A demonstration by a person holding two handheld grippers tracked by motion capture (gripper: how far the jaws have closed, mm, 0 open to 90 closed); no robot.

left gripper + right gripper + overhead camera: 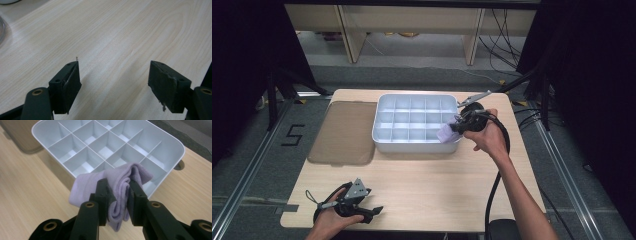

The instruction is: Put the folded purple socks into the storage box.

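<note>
1. The right gripper [117,195] has its jaws clenched on a folded lilac cloth [117,182] — the fabric bulges out above and below the pads.
2. In the high view the right gripper [460,125] holds the cloth [446,133] at the near right corner of the white tray [384,136], over its rim; whether the cloth touches the rim cannot be told.
3. The tray [43,130] is split by thin walls into many compartments. The cloth hides part of the nearest ones in the right gripper view, and the tray's far side is cut off at the top edge.
4. The left gripper [374,210] lies at the table's [432,195] near left edge in the person's left hand [332,222], well apart from the tray.
5. Its jaws [113,82] stand wide apart and released — only bare wood lies between them.
6. A brownish translucent lid [343,132] lies flat just left of the tray; its surface detail is hard to make out.
7. The right hand [489,137] covers much of its gripper's body; a black cable [494,192] trails down toward the near table edge.
</note>
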